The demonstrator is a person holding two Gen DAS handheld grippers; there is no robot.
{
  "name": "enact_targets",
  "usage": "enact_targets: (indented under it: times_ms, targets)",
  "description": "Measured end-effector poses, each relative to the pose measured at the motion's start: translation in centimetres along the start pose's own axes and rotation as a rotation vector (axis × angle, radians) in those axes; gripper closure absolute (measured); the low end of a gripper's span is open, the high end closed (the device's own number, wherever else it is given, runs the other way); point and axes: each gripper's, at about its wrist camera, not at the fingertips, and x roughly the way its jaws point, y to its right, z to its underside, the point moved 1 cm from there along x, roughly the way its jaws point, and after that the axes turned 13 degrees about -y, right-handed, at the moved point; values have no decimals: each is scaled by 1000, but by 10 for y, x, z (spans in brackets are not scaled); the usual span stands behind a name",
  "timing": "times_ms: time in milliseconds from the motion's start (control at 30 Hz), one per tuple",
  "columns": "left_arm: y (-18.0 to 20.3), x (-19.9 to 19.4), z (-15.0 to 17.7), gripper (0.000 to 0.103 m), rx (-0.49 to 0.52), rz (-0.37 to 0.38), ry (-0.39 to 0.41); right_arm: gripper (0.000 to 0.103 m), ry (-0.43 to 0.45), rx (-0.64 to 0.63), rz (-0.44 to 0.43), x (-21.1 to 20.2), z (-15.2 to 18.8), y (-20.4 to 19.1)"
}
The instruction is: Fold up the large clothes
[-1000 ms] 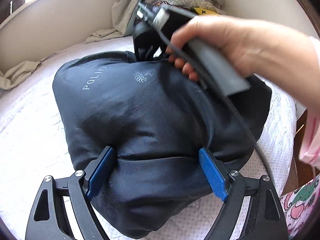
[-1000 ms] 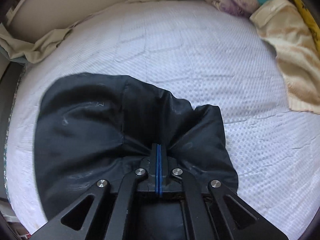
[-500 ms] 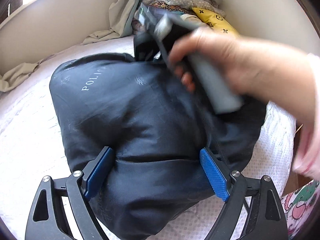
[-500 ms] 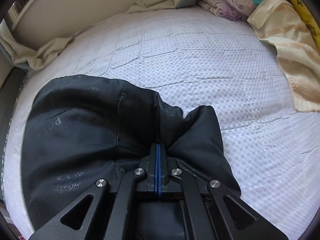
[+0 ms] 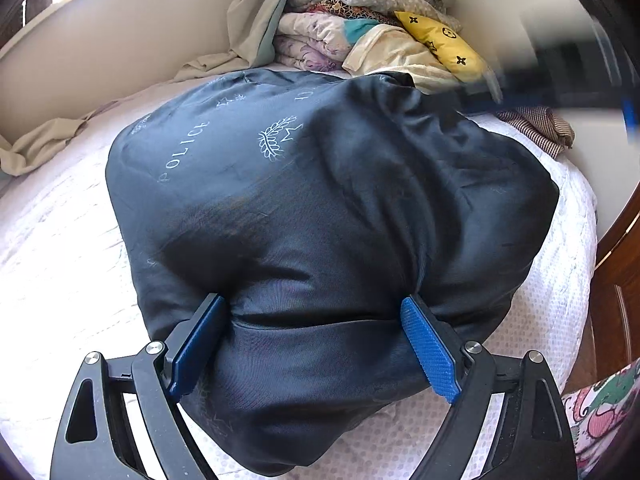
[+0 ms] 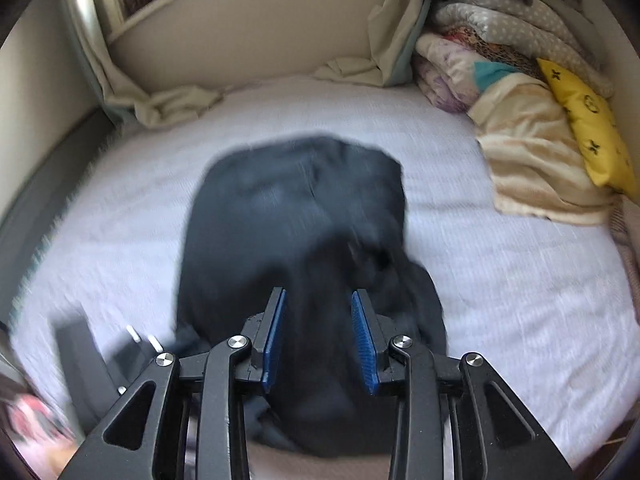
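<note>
Jacket (image 5: 320,208) on the bed (image 5: 60,240), bedding pile (image 5: 352,20) behind it, curtain (image 5: 248,32) left of pile

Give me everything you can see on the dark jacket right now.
The jacket is a dark navy, slightly shiny, puffy garment, bundled into a rounded fold on the white bed. Pale print shows on top: the word POLICE, a wreath crest and small stars. The left gripper straddles its near edge, pads wide and pressing into the fabric. The right gripper is above it, jaws opening, nothing pinched; that view is blurred.
</note>
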Motion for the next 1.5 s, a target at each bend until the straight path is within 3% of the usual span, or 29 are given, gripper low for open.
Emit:
enact_targets:
  times_ms: [100,233,433,867,967,1067,1133,1200,1267,1367,1500]
  targets:
    - [5,2,0,13,8,-15,-2,81,-59,35,-8,24,22,15]
    - [8,5,-3,12,19,-26,-5,89,-107,25,14,47,24,26]
    - [15,7,-1,11,44,-42,-11,91,-175,33,44,84,29,31]
    - [18,10,-1,11,66,-48,-14,94,-162,46,95,119,37,27]
    - [18,9,1,10,58,-45,-14,94,-179,66,61,118,35,32]
    - [14,6,1,8,40,-28,-17,93,-201,176,-91,100,31,52]
    - [8,3,0,8,19,-7,-18,89,-181,253,-189,78,31,64]
    - [3,0,-1,7,-3,15,-21,60,-98,310,-304,45,33,75]
    - [1,-2,-1,7,-12,23,-19,40,2,340,-326,13,36,85]
    - [-3,-6,-2,4,-24,36,-10,37,59,366,-324,-6,34,97]
    - [-8,-10,-4,3,-52,57,2,36,45,392,-338,-4,39,103]
